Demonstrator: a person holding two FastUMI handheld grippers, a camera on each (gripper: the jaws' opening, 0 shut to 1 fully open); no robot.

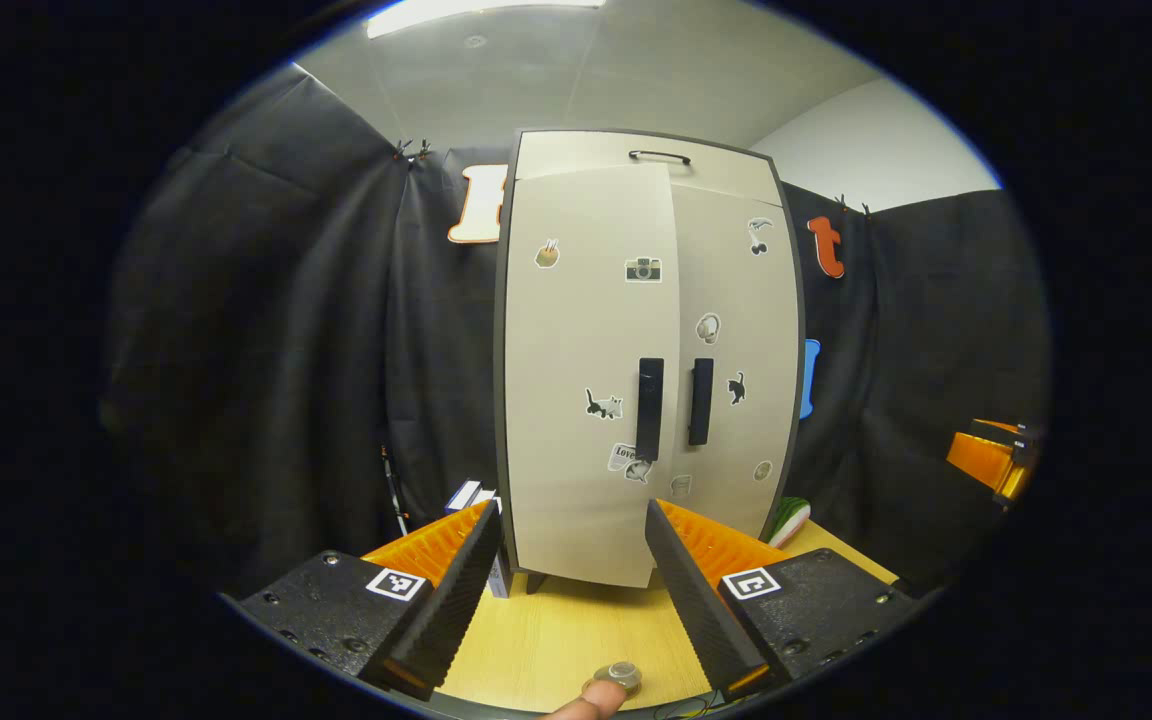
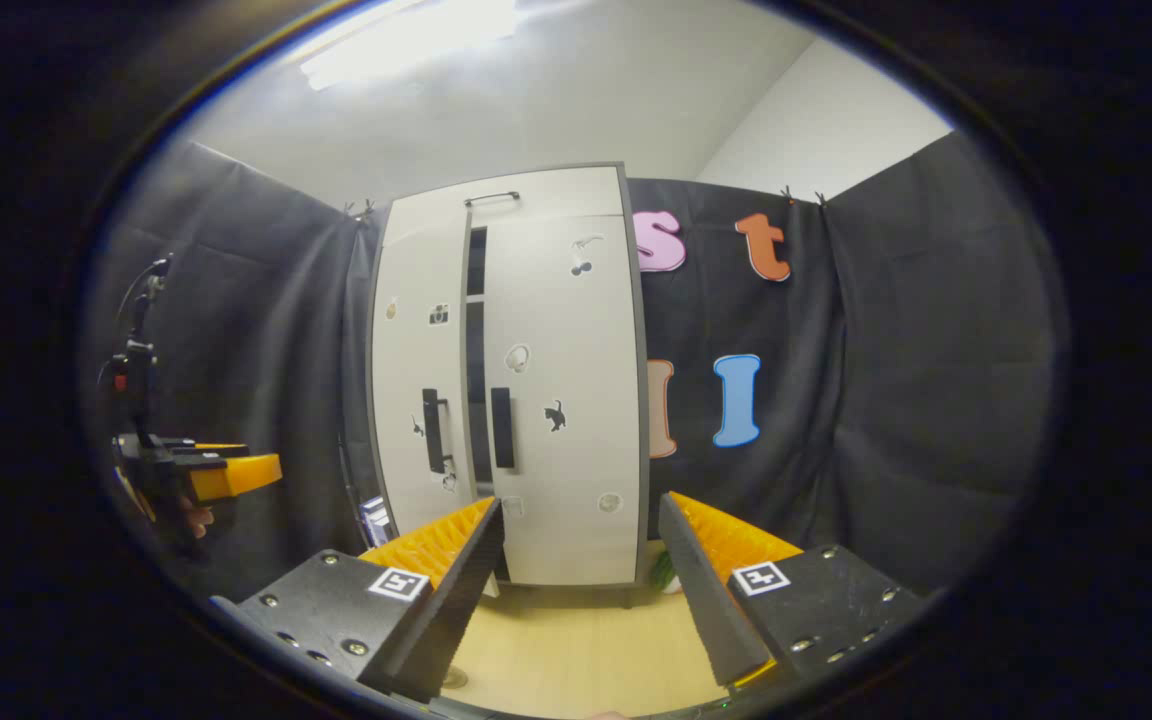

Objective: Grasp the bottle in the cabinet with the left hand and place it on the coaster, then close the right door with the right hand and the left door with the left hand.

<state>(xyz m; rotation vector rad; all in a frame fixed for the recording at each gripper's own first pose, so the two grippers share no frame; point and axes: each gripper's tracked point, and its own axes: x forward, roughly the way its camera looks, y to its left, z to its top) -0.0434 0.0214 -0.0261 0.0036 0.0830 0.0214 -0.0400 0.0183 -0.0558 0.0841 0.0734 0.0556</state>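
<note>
A narrow gap parts the left door (image 2: 421, 400) from the right door (image 2: 561, 400).

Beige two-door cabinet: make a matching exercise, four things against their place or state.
Things
1. left beige cabinet door
2. right beige cabinet door
3. thin black wire handle
4. green striped object

Place or state
A. shut flush with the frame
B. ajar, with a dark gap along its inner edge
C. on the top panel above both doors
D. on the light wooden table, by the cabinet's right foot

Pairs: 1-B, 2-A, 3-C, 4-D
</note>
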